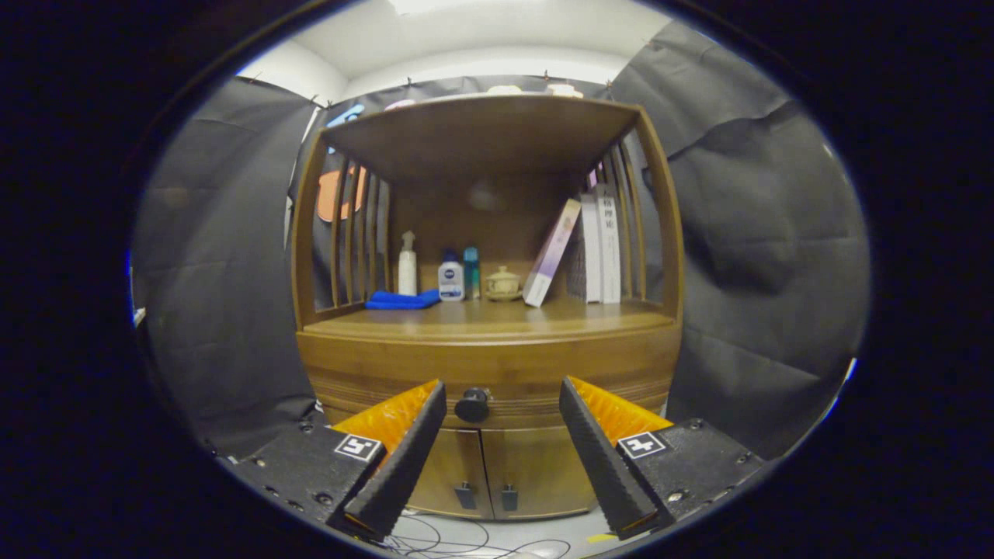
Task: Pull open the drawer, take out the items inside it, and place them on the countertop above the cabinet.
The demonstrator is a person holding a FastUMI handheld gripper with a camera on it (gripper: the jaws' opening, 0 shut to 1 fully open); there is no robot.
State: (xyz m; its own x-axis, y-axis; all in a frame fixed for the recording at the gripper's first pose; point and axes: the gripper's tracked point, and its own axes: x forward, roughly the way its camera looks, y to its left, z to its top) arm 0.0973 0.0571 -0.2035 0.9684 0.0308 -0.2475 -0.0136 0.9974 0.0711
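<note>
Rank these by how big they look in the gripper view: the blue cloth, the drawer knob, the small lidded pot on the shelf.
1. Blue cloth, clearly widest.
2. and 3. Drawer knob and lidded pot look about alike; the knob sits nearer the camera, between the open tongs, so no firm order.

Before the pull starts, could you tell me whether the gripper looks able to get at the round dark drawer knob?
Probably yes: the gripper is open, the round dark drawer knob sits just ahead, nearer one finger, and nothing lies between.
</note>
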